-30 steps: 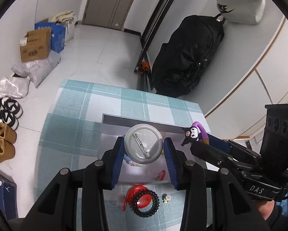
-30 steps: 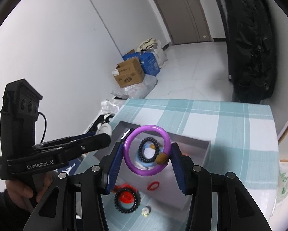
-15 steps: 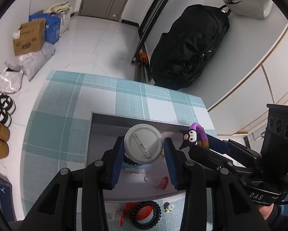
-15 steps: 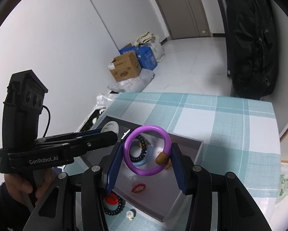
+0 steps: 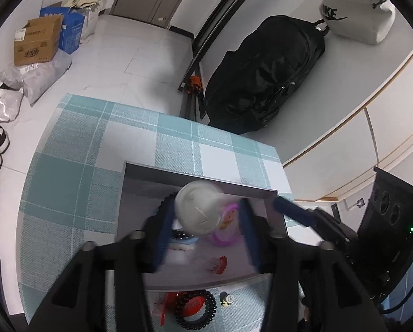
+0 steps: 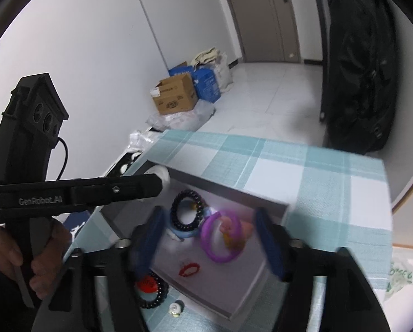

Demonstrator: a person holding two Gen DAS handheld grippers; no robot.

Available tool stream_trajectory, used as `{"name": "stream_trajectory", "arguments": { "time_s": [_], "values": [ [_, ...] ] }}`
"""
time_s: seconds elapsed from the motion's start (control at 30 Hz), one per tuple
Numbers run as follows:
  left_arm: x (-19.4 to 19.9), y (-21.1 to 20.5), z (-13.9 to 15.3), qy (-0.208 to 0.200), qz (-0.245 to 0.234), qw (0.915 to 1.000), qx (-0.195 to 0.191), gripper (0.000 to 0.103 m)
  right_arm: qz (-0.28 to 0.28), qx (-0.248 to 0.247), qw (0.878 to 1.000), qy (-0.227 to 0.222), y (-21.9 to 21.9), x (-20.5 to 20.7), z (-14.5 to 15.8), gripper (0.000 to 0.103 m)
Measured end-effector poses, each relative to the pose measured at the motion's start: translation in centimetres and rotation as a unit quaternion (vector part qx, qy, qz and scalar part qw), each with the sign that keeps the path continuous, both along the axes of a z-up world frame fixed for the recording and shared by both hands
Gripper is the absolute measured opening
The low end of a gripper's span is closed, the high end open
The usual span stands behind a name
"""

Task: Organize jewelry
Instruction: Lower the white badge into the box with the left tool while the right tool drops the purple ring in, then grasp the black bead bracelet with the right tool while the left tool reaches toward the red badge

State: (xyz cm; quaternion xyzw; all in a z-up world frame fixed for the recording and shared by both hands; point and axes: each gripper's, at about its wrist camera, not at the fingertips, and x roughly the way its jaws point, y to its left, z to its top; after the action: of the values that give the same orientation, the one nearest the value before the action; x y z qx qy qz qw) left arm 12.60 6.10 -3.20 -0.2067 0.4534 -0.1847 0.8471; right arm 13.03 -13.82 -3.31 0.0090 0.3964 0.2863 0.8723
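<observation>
A shallow grey tray (image 5: 198, 173) is seen on a table covered with a teal and white checked cloth (image 5: 76, 171). The left gripper (image 5: 205, 227) is held over the tray with its jaws opening; a round silver badge (image 5: 199, 210), blurred, lies between the blue pads (image 5: 165, 229) and is not seen to be pressed by them, though whether it touches the left pad cannot be told. The right gripper (image 6: 210, 239) is likewise held over the tray with its jaws opening and standing wide; a purple ring (image 6: 221, 238) with a small orange figure is seen between the pads, apart from both, over the tray floor. Whether the ring rests on the floor cannot be told because of blur. Inside the tray, a black spiral hair tie (image 6: 187, 210) lies on a light blue piece (image 6: 183, 232), just beside the purple ring, and a small red item (image 6: 190, 269) lies nearer the front wall. Outside the tray, on the cloth before its front wall, a second black spiral hair tie (image 5: 195, 308) encircles a red item, with a small pale charm (image 5: 227, 298) just beside it. A hand (image 6: 11, 251) is seen around the left gripper's handle. A black bag (image 5: 264, 83) and cardboard boxes (image 5: 38, 41) are noted on the floor beyond the table.
</observation>
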Motion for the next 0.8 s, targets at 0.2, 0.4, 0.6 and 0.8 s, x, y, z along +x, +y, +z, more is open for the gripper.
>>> {"name": "stream_trajectory", "arguments": {
  "time_s": [0.2,0.4,0.6,0.8],
  "values": [
    [-0.8,-0.1,1.0,-0.030,-0.002,0.9995,0.007,0.061,-0.012,0.006,1.000,-0.024,-1.1,-1.1,1.0,0.087],
    [-2.4,-0.5,1.4,-0.058,-0.003,0.9977,0.035,0.062,-0.037,-0.002,0.999,-0.028,-1.5,-1.9,1.1,0.101],
    [-4.1,-0.6,1.6,-0.084,0.009,0.9934,0.077,0.062,-0.042,0.000,0.998,-0.045,-1.4,-3.8,1.7,0.103],
    [-6.3,0.7,1.6,-0.090,0.026,0.9923,0.080,0.066,-0.043,-0.031,0.997,-0.047,-0.6,-5.6,1.9,0.103]
  ]
}}
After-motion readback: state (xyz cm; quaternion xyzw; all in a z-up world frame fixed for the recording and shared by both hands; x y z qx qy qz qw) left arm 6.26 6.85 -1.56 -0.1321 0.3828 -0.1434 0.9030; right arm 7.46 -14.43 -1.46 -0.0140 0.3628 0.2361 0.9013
